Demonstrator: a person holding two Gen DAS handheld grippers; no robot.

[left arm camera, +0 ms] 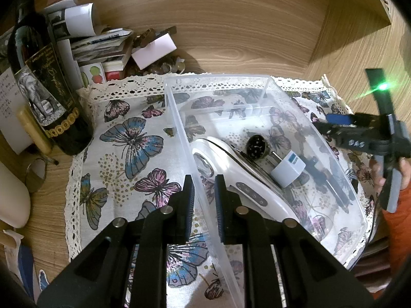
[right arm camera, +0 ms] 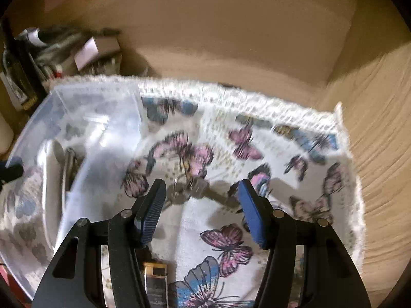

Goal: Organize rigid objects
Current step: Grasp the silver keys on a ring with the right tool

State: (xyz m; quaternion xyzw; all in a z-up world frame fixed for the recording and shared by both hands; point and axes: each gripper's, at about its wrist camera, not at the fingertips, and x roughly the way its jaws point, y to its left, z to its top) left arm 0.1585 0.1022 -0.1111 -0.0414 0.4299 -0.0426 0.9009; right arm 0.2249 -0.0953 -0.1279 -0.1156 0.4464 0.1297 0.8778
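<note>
Sitting on the butterfly cloth (left arm camera: 128, 143) is a clear plastic box (left arm camera: 177, 118). Inside it lie a white handheld gadget (left arm camera: 231, 169), a round black thing (left arm camera: 257, 146) and a small white plug (left arm camera: 288, 168). The left gripper (left arm camera: 204, 200) pinches the box's near wall between its fingers. The right gripper (right arm camera: 201, 205) is spread wide, holding nothing, right over a bunch of keys (right arm camera: 195, 192) on the cloth beside the box. A lighter (right arm camera: 155, 282) lies close by.
</note>
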